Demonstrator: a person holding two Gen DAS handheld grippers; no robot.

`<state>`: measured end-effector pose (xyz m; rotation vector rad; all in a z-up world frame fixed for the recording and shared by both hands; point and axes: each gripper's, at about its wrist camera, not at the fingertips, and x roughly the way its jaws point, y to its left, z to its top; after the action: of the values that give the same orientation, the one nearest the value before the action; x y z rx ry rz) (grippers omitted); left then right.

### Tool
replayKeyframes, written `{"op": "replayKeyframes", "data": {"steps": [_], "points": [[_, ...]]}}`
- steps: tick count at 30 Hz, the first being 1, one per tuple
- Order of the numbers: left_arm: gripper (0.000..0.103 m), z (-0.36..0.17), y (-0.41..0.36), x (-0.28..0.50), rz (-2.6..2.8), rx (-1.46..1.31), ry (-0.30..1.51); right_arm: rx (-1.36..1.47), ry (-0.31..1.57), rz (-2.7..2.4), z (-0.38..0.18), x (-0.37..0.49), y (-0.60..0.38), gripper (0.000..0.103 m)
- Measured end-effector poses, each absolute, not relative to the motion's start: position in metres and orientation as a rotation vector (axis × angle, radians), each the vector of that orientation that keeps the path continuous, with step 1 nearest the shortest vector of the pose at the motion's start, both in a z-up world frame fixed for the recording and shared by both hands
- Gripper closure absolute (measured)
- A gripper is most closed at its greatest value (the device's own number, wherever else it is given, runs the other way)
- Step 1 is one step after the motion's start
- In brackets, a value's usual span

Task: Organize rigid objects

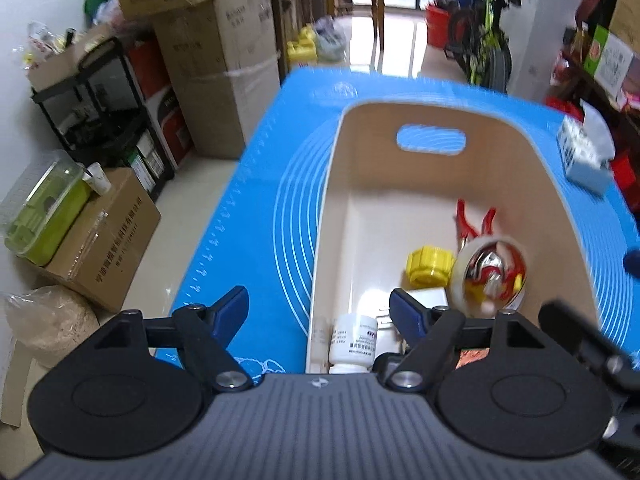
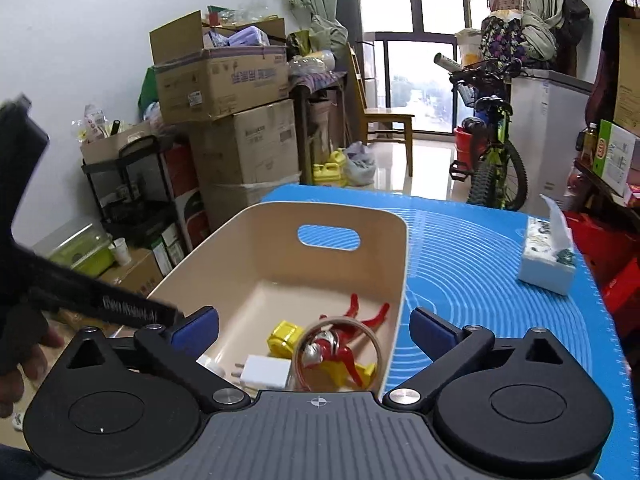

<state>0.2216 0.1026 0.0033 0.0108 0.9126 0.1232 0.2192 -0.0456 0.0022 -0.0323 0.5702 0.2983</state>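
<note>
Bin (image 2: 256, 240) contents look settled, so I keep my 2 grippers, left (image 1: 318, 312) and right (image 2: 314, 330), wide apart, empty and clear of its rim.

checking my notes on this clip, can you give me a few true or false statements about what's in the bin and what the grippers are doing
1. Both grippers are open and hold nothing. True: the left gripper and the right gripper have their jaws spread.
2. The tape roll lies in the bin. True.
3. The tissue box is inside the bin. False: it stands on the blue mat, outside the bin.
4. The toy figure is green. False: it is red, silver and yellow.
5. A white charger lies in the bin. True.
</note>
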Motion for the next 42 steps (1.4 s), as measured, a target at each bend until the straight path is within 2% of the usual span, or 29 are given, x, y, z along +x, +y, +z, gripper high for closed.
{"op": "replayKeyframes", "data": {"steps": [5, 20, 30, 42], "points": [[0.018, 0.027, 0.091, 0.200, 0.114, 0.019, 0.849, -0.050, 0.553, 0.259, 0.022, 0.197, -0.051, 0.002], [0.017, 0.080, 0.057, 0.122, 0.086, 0.008, 0.755, -0.039, 0.471, 0.153, 0.083, 0.108, -0.089, 0.002], [0.017, 0.085, 0.044, 0.071, 0.097, -0.009, 0.702, -0.042, 0.439, 0.123, 0.087, 0.040, -0.103, 0.002], [0.017, 0.058, 0.044, 0.024, 0.124, 0.007, 0.673, -0.038, 0.447, 0.077, 0.063, -0.017, -0.109, 0.002]]}}
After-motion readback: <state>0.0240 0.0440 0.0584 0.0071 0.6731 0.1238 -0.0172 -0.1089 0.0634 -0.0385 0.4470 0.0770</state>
